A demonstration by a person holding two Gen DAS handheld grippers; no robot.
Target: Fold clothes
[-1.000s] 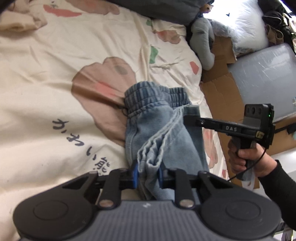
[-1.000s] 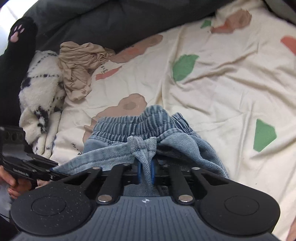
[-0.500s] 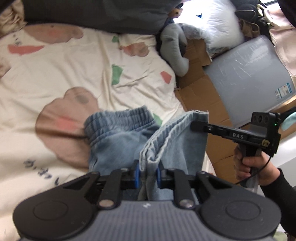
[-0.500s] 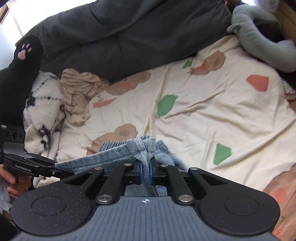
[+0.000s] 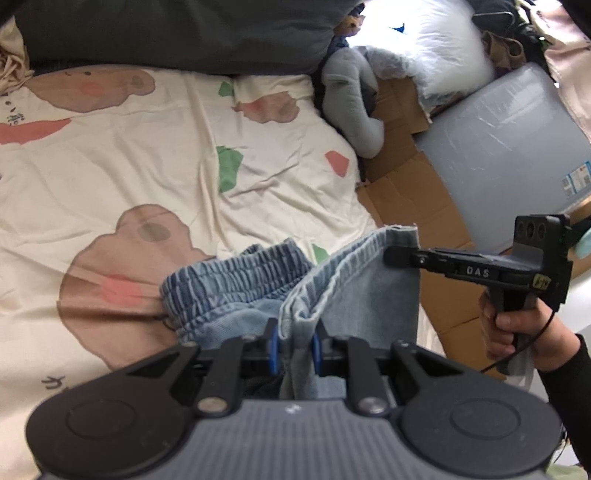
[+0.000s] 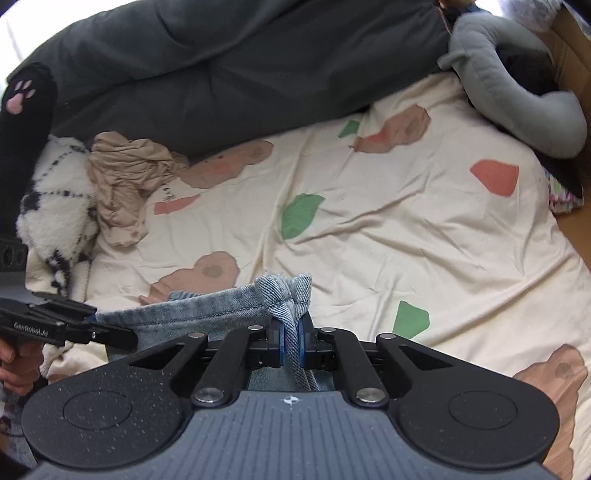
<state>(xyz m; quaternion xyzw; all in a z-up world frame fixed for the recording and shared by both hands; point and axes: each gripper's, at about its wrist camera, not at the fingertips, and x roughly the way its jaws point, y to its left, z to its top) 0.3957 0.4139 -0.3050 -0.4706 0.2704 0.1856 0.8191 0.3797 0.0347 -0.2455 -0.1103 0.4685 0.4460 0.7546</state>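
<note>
On the cream bedsheet (image 5: 155, 177), printed with brown bears and green and coral patches, lies a pair of light blue denim shorts (image 5: 236, 291), the gathered elastic waistband resting on the sheet while the other end is lifted between two grippers.

Seen from the left wrist camera, a beige crumpled garment (image 5: 11, 70) peeks in at the far left edge, under a dark grey duvet (image 5: 177, 33) that runs across the top. At the lower centre, the left gripper (image 5: 294, 349) pinches a bunched fold of the denim between its blue pads. Farther right, a grey plush toy (image 5: 351, 99) lies at the bed's edge beside flattened cardboard (image 5: 406, 192). At the far right, the right gripper (image 5: 392, 254), held by a hand (image 5: 524, 332) in a black sleeve, bites the hem of the shorts.

Seen from the right wrist camera, a black plush paw with pink pads (image 6: 22, 96) sits at far left, with a white and black fleecy item (image 6: 55, 206) below it and the beige garment (image 6: 125, 184) just beside. The left gripper (image 6: 125, 338) enters low on the left, at the denim's edge. At centre, the right gripper (image 6: 291, 341) has its jaws pressed together on a thin twisted hem of the shorts (image 6: 207, 310). The grey plush (image 6: 517, 92) curves at upper right.
</note>
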